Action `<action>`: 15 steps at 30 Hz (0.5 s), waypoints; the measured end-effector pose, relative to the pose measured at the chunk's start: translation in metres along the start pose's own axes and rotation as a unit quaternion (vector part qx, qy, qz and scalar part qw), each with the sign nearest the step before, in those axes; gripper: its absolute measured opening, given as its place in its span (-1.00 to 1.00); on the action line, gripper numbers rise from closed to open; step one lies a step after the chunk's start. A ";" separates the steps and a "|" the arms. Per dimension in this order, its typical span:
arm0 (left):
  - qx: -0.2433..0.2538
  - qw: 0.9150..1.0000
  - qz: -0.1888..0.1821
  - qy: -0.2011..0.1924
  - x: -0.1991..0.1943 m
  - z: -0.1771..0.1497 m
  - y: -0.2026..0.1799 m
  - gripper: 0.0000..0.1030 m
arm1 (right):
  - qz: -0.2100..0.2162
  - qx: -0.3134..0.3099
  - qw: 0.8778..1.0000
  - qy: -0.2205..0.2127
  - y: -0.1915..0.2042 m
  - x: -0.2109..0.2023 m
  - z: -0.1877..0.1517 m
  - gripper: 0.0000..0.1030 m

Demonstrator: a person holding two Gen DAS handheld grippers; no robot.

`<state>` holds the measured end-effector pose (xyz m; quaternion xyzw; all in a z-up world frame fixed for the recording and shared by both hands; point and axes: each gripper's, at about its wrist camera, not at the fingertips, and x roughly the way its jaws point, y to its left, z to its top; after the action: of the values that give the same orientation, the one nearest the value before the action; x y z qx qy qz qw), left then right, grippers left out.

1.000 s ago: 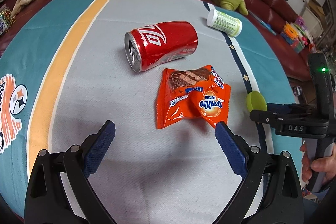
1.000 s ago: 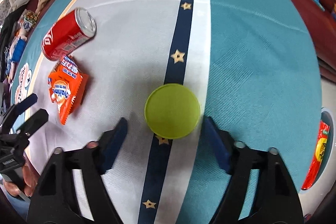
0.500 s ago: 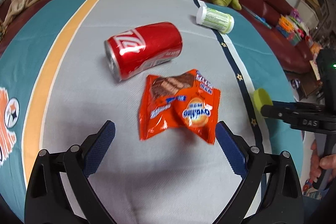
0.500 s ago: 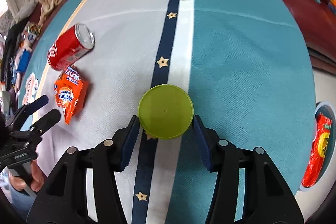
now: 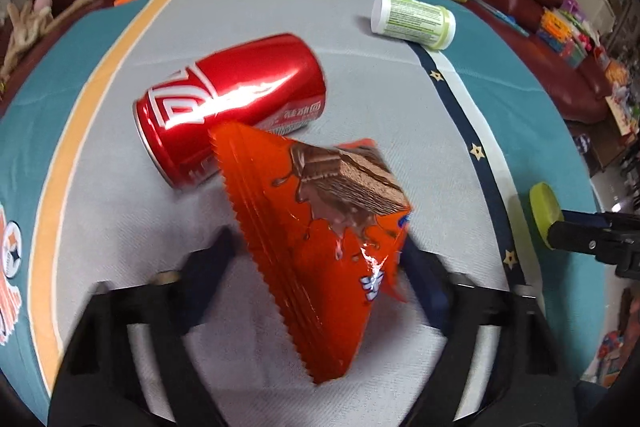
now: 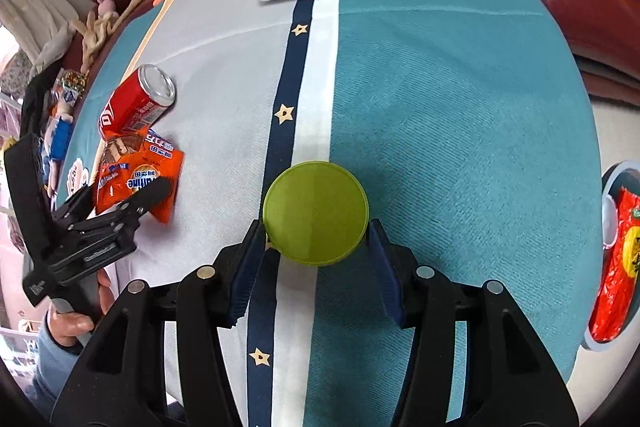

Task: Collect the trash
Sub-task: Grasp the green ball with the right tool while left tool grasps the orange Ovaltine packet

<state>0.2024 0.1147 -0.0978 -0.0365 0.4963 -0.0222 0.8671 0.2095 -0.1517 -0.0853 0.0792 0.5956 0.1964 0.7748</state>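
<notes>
Now left claw (image 5: pixel 316 259) closing around orange wrapper (image 5: pixel 320 247), right claw (image 6: pixel 316 255) clamping green lid (image 6: pixel 316 213), red packet (image 6: pixel 618 263) in bin (image 6: pixel 612 175).

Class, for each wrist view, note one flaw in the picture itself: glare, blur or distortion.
Left wrist view: white glare streaks the red can, and the claw's fingers look smeared. Right wrist view: sharp, but fisheye bulges the tablecloth into a dome.
</notes>
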 end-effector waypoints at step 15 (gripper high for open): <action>-0.003 0.998 -0.061 -0.006 -0.029 -0.005 -0.046 -0.45 | 0.030 0.041 0.998 -0.025 -0.034 -0.021 -0.015 -0.03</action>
<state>0.1834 0.0709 -0.0714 -0.0695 0.4884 -0.0739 0.8667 0.1980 -0.1932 -0.0826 0.1338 0.5807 0.1930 0.7795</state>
